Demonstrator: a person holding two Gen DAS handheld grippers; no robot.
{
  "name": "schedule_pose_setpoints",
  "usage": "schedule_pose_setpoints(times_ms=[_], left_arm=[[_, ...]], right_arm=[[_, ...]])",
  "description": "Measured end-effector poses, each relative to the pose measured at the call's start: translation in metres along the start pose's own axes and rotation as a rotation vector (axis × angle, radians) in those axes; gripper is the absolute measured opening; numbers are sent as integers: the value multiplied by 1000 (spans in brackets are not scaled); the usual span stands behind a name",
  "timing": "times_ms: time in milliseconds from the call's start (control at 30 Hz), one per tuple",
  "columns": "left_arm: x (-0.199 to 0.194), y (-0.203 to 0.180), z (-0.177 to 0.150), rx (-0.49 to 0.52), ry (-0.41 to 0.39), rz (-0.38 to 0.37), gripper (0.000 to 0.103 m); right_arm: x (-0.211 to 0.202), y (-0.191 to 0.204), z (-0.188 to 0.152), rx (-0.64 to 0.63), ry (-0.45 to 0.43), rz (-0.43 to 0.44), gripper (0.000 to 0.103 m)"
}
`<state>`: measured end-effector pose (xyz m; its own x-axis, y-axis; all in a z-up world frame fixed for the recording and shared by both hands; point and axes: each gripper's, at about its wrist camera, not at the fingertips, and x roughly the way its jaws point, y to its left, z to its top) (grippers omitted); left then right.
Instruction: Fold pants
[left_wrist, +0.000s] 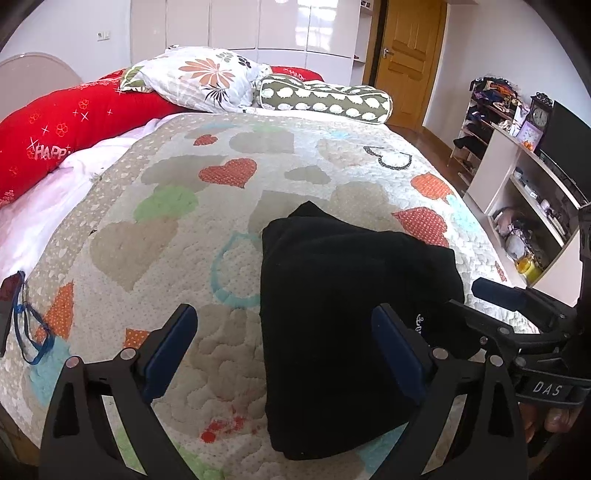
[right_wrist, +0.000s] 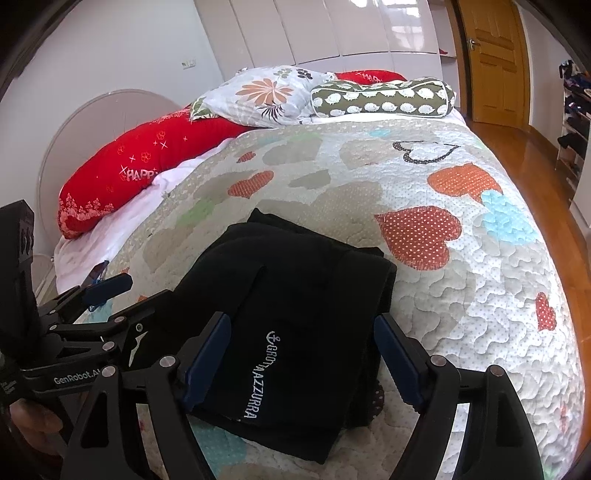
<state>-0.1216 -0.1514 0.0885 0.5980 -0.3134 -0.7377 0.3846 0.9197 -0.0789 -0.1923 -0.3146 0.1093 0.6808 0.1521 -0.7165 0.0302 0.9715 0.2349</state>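
The black pants (left_wrist: 347, 314) lie folded into a compact rectangle on the heart-patterned quilt (left_wrist: 221, 206), near the bed's front edge. In the right wrist view the pants (right_wrist: 295, 332) show white lettering on top. My left gripper (left_wrist: 284, 343) is open and empty, just above the pants' left edge. My right gripper (right_wrist: 303, 354) is open and empty, hovering over the near end of the pants. The right gripper also shows at the right of the left wrist view (left_wrist: 517, 314), and the left gripper at the left of the right wrist view (right_wrist: 110, 291).
A red bolster (left_wrist: 66, 129), a floral pillow (left_wrist: 199, 77) and a green roll pillow (left_wrist: 325, 98) lie at the bed's far end. A blue cord with a dark tag (left_wrist: 26, 317) lies on the quilt at left. Shelves (left_wrist: 524, 177) stand right of the bed.
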Motion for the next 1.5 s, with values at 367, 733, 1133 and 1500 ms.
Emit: schedule_pose_setpoints(times_ms=[367,733,1133,1500], left_arm=[[-17,-3,10,2,-2,15,96],[-15,-2,0,-15,8,11,96],[0,1,6,-16,11,-6,96],[8,-4,4,-2,37,-45,96]], right_arm=[[-8,10,9,-31,16,5,83],[-16,6,0,-32,8,-17,83],[-14,-17,-2,5,19,-38,83],[-13,-37,0,40,20,-53,83]])
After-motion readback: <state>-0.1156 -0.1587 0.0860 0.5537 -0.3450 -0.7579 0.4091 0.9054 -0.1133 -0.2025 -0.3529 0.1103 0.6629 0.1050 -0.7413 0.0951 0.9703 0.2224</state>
